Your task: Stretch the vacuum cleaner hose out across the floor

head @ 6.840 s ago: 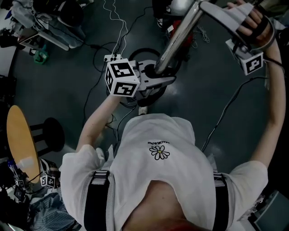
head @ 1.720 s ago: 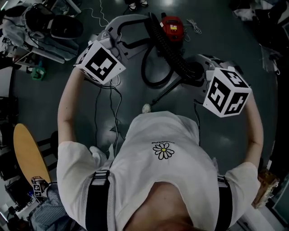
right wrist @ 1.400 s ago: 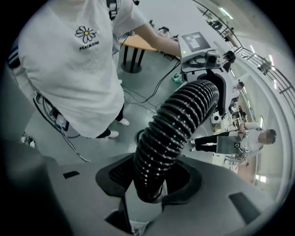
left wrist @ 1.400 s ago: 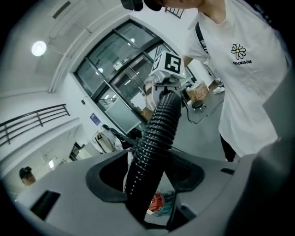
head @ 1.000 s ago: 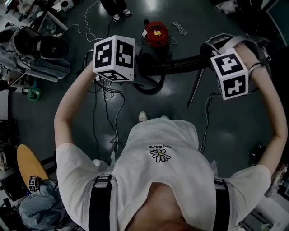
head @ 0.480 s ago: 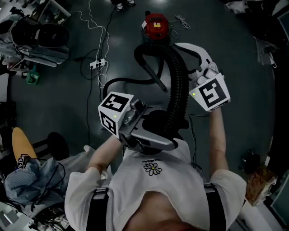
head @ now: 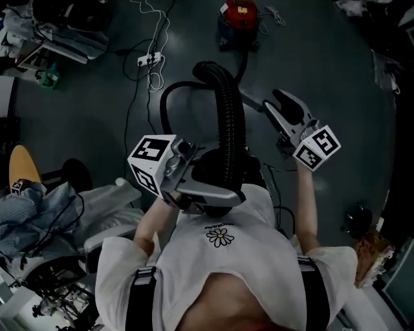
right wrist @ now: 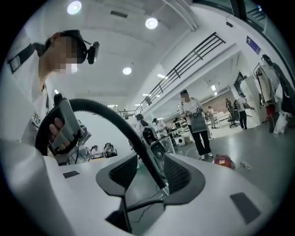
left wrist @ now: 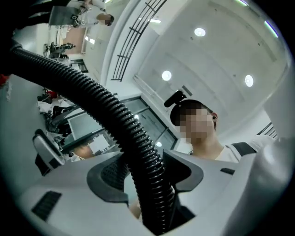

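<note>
The black ribbed hose rises from the dark floor, arches over and comes down to my chest. There my left gripper is shut on the hose, which fills the gap between the jaws. The red vacuum cleaner stands far off at the top. My right gripper hangs to the right of the hose, apart from it, jaws open. In the right gripper view the far run of the hose shows through the gap of that gripper, and nothing is pressed between the pads.
A power strip with white cables lies on the floor at upper left. A black stool and a heap of cloth stand at the left. People stand in the hall near the red vacuum.
A second ago both grippers held the hose stretched out in front. Since then the left has pulled it in to my chest, and the right has come off it and moved right.
</note>
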`<state>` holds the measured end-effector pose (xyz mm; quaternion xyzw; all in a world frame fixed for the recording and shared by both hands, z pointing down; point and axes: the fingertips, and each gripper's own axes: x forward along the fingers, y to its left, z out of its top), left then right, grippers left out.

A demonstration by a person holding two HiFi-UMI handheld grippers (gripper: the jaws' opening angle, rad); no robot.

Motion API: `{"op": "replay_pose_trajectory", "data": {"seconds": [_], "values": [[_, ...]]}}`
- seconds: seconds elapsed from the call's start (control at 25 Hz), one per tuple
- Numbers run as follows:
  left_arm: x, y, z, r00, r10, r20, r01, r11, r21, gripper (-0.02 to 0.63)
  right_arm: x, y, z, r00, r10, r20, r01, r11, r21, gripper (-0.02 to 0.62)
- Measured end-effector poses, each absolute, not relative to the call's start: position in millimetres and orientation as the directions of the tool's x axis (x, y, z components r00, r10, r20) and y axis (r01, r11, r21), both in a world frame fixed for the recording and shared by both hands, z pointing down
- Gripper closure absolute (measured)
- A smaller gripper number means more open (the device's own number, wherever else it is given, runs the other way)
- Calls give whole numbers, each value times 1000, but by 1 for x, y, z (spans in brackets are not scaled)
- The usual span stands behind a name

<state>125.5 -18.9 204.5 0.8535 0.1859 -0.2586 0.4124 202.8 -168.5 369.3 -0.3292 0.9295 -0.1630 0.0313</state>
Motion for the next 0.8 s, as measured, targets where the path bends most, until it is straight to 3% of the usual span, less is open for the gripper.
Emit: {"op": "replay_pose_trajectory", "data": {"seconds": [0.16,0.36,0.56,0.8], "values": [[108,80,208,804,184,-565,553,-580,599,391,153,-68,390,-793,-601,100,-601,743,-296,419],[79,182,200,800,170,-576,567,-530,631,390,91,44,402,-825,-542,157,-564,778,-278,419],[60,259,203,790,139,-597,564,-546,619,391,65,142,419,-853,-474,217,-519,814,-262,419],[63,415,224,806,227,-546,567,-557,607,391,37,304,468,-872,-391,296,-465,850,-246,417]]}}
